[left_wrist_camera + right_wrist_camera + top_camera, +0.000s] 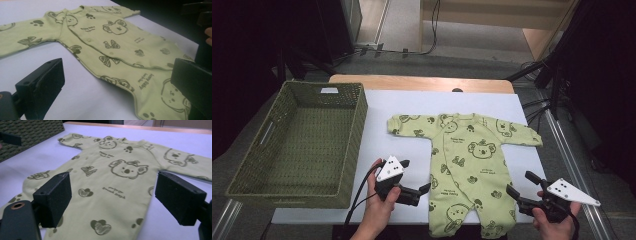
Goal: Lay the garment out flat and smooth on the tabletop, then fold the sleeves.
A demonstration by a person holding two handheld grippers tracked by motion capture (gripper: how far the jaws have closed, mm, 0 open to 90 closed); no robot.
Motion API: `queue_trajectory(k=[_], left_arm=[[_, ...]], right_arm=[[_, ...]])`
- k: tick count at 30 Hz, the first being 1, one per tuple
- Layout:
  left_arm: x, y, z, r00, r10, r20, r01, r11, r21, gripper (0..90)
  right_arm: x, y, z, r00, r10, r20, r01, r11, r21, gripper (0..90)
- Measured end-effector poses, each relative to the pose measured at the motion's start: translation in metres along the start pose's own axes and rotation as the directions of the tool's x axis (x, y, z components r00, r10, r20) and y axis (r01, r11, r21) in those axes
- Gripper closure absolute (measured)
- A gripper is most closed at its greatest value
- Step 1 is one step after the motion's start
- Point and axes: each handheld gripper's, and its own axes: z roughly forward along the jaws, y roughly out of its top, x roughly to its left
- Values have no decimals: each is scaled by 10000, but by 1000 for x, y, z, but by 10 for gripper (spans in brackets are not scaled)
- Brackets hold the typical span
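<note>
A light green baby romper (467, 160) with dark koala and paw prints lies flat on the white table (392, 145), sleeves spread and legs toward the near edge. My left gripper (423, 192) sits by its left leg, pointing right at it, jaws open with nothing between them. My right gripper (522, 184) hovers at the romper's right leg, also open and empty. In the left gripper view the romper (112, 47) lies ahead of the wide-apart jaws of the left gripper (117, 90). In the right gripper view the koala-print chest (125, 170) lies just beyond the right gripper (115, 197).
A green woven basket (356, 131) stands empty on the table's left side; its corner shows in the right gripper view (30, 135). Dark stands and cables flank the table. A wooden strip (422, 82) runs along the table's far edge.
</note>
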Motion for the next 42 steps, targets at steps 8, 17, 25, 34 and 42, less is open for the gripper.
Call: queue_trajectory(k=[8, 17, 25, 34, 42], left_arm=[[3, 7, 2, 9993, 221, -298, -222, 9998, -17, 0], [16, 18, 7, 9982, 142, -578, -139, 9999, 50, 0], [34, 30, 14, 9953, -14, -963, 26, 9999, 113, 0], [57, 47, 32, 9907, -131, -1355, 191, 9989, 427, 0], [86, 53, 58, 9778, -444, -2046, 640, 9939, 903, 0]], right_arm=[[-18, -12, -15, 9980, 473, 414, -463, 9986, -258, 39], [-20, -18, -21, 9967, 627, 519, -606, 9973, -414, 0], [-16, -22, -18, 9974, 585, 417, -569, 9977, -378, 0], [-16, -24, -19, 9983, 443, 389, -431, 9986, -305, 0], [-16, -23, -17, 9987, 411, 308, -403, 9988, -271, 0]])
